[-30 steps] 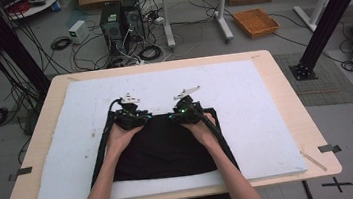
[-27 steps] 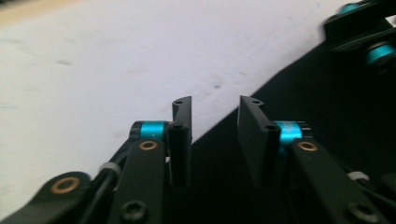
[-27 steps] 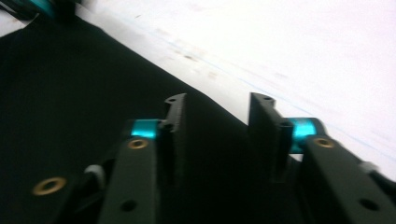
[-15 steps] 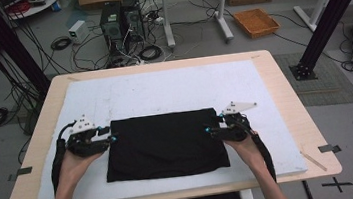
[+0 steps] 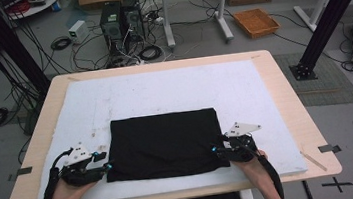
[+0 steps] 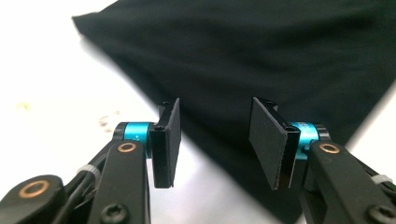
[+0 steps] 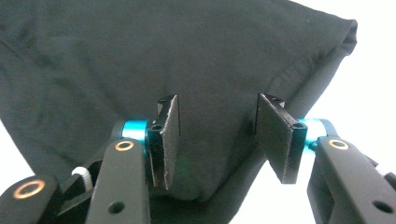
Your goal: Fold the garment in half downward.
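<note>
Black folded garment (image 5: 164,143) flat on white mat (image 5: 173,90), roughly central, nearer the person's edge of the wooden table (image 5: 284,87). Outline close to rectangular; far edge straight, near edge slightly uneven.

Left gripper (image 5: 105,165) at the garment's near left corner, held low over the mat in left hand (image 5: 67,192). Jaws parted about halfway, just been opening. In the left gripper view (image 6: 215,140): both pads bare, nothing clamped; garment's edge (image 6: 261,70) running diagonally beneath and beyond the gap, white mat showing under the left pad. Pads not pressing on cloth.

Right gripper (image 5: 216,151) at the garment's near right corner, in right hand (image 5: 253,169). Jaws likewise parted about halfway, just been opening. In the right gripper view (image 7: 217,135): gap between pads free, black cloth (image 7: 140,60) lying below and ahead, folded hem visible at upper right where cloth meets mat. No fabric pinched.

Grippers well apart, one at each near corner, pointing inward toward each other across the garment. Grey three-cornered plate on top of each. Cable trailing back along each forearm.

Off the table, on the floor beyond: computer towers (image 5: 120,20) with tangled cables, brown tray (image 5: 256,22), black frame posts at both sides.
</note>
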### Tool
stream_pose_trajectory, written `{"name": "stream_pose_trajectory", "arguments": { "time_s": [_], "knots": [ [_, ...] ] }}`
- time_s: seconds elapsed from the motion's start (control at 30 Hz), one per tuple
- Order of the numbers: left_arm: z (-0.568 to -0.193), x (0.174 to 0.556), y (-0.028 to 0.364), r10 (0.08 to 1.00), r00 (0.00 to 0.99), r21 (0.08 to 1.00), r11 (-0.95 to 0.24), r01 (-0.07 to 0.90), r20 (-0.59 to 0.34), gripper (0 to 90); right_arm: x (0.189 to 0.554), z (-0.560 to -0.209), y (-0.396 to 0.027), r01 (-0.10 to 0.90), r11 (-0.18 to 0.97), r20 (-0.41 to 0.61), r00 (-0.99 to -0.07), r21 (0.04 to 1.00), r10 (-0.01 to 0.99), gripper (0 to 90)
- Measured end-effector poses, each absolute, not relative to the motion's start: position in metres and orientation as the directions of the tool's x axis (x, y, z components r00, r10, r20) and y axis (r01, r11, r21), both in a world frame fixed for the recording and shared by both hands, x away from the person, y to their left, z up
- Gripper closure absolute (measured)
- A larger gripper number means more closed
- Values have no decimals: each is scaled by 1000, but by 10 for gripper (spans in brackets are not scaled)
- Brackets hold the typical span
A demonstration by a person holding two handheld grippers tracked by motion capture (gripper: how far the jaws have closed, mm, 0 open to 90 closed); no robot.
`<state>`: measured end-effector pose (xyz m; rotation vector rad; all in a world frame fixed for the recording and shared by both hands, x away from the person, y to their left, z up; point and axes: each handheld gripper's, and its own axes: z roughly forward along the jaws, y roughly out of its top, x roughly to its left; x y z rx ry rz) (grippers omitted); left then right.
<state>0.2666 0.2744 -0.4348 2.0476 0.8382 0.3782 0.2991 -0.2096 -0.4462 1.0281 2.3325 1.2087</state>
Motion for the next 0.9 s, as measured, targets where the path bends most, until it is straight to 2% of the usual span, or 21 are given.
{"name": "stream_pose_trajectory", "arguments": {
  "time_s": [0.13, 0.23, 0.37, 0.5, 0.7, 0.9],
  "knots": [
    [-438, 256, 270, 663, 748, 801, -446, 399, -3, 542, 291, -445, -209, 451, 385, 46, -695, 805, 717, 506],
    [-445, 259, 263, 662, 750, 782, -474, 404, 14, 578, 285, -446, -206, 446, 396, 31, -695, 803, 718, 508],
    [-447, 262, 260, 672, 738, 774, -497, 392, 58, 723, 279, -445, -207, 436, 400, 18, -694, 806, 720, 557],
    [-445, 261, 264, 673, 738, 790, -480, 382, 52, 857, 278, -443, -215, 448, 372, 35, -675, 813, 737, 572],
    [-444, 259, 269, 670, 741, 794, -469, 387, 35, 883, 272, -440, -228, 455, 347, 45, -655, 820, 754, 643],
    [-444, 259, 268, 670, 742, 800, -464, 380, 37, 887, 270, -442, -222, 459, 367, 39, -665, 809, 746, 647]
  ]
}}
